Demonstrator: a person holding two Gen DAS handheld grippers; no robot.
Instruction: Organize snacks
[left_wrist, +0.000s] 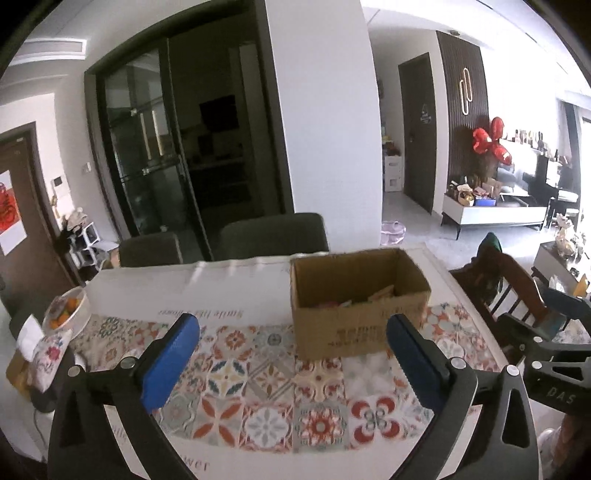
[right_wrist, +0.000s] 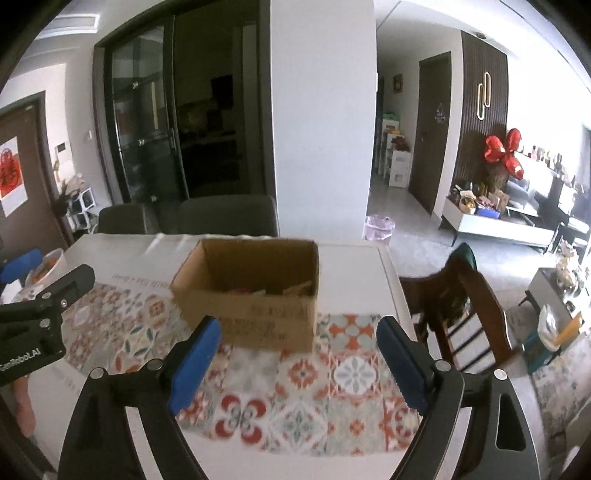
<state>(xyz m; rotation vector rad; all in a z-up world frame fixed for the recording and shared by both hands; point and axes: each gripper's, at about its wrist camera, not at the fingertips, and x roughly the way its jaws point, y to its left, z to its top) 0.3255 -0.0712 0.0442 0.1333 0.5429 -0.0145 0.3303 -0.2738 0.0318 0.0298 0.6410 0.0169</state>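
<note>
My left gripper (left_wrist: 293, 363) and right gripper (right_wrist: 298, 360) both gape wide, nothing between the blue pads. The cardboard box (left_wrist: 356, 301) sits just beyond them on the patterned tablecloth (left_wrist: 266, 402), snack packets (left_wrist: 373, 297) low inside. If I reach in carelessly, a finger catching the rim could shove the light box away.

Daylight floods from the right, blowing out that edge; doorway (left_wrist: 207, 140) dark; right view motion-blurred; fisheye bends edges, corners black.
</note>
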